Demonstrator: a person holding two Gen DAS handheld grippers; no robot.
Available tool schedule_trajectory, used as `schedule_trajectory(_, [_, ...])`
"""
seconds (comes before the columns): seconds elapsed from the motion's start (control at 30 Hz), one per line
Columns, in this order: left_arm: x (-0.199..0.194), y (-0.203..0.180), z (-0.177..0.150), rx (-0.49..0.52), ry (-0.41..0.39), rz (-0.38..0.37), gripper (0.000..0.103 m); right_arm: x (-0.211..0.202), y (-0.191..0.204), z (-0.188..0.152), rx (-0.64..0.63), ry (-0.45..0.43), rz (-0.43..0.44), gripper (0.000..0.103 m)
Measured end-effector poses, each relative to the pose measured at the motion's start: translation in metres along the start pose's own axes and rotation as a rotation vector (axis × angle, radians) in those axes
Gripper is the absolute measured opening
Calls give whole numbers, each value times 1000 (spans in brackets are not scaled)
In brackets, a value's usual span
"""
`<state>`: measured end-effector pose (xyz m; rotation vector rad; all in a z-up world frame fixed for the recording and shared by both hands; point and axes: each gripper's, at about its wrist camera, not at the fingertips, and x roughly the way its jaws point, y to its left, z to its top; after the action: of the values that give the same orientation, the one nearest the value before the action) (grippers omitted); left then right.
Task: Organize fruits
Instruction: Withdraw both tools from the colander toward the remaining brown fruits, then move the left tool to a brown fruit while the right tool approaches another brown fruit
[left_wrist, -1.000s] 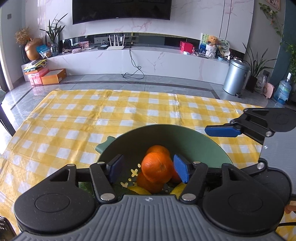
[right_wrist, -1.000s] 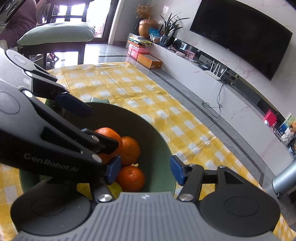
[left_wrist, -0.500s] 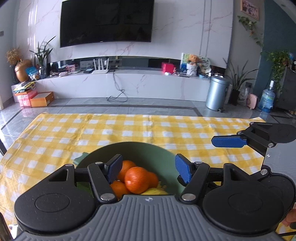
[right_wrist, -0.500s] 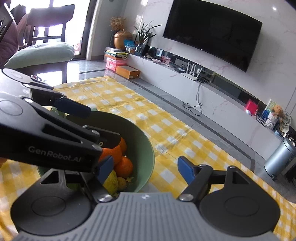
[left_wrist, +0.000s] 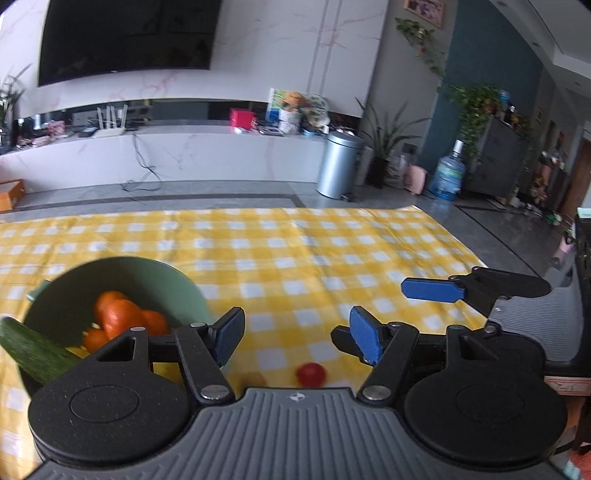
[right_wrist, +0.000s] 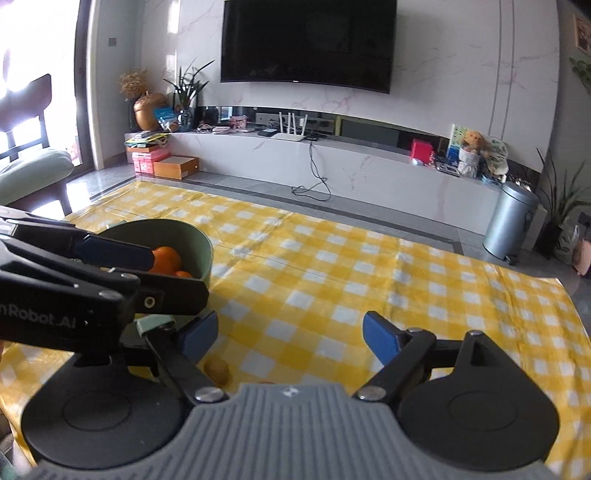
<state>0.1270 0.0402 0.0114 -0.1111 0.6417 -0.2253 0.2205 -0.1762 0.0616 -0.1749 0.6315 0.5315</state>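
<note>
Checked cloth (left_wrist: 295, 251) under bowl (left_wrist: 184, 284), tomato (left_wrist: 311, 373).

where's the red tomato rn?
Left wrist view: the small red tomato lies on the checked cloth, low between the open left gripper fingers, right of the green bowl.

Your green bowl (left_wrist: 177, 280) sits on the cloth at about 9 o'clock in the left wrist view. It holds a heap of oranges (left_wrist: 122, 317), glossy and piled above something yellow at the bottom. A dark green cucumber (left_wrist: 33, 350) lies tilted over the bowl's near rim at 8 o'clock. Outside the bowl, at 6 o'clock, a small red tomato (left_wrist: 311, 373) rests on the cloth, with a brownish-yellow oval fruit (right_wrist: 217, 369) just beside it toward the bowl.
</note>
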Motion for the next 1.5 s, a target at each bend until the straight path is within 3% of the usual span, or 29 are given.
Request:
schedule_trajectory(0.33, [22, -16, -27, -12, 81, -53, 75, -9, -30, -48, 133, 56, -90, 82])
schedule_trajectory(0.6, [35, -14, -50, -42, 165, -66, 62, 1, -49, -62, 268, 115, -97, 82])
schedule_trajectory(0.7, [39, -12, -58, -38, 194, -84, 58, 7, -50, -65, 278, 140, -90, 77])
schedule_trajectory(0.77, [44, -13, -63, -36, 209, -78, 48, 10, -51, -66, 281, 157, -83, 70])
schedule_trajectory(0.87, [48, -10, -67, -39, 228, -79, 46, 16, -52, -69, 297, 195, -83, 63])
schedule_trajectory(0.93, [50, -8, -69, -46, 240, -85, 44, 20, -56, -71, 317, 223, -76, 52])
schedule_trajectory(1.13, [54, -8, -72, -32, 249, -89, 42, 23, -53, -73, 326, 235, -20, 40])
schedule_trajectory(1.37, [59, -21, -73, 10, 217, -144, 42, 30, -57, -74, 371, 255, -25, 34])
schedule_trajectory(1.5, [70, -31, -73, 43, 221, -135, 42, 30, -62, -75, 399, 255, -34, 34])
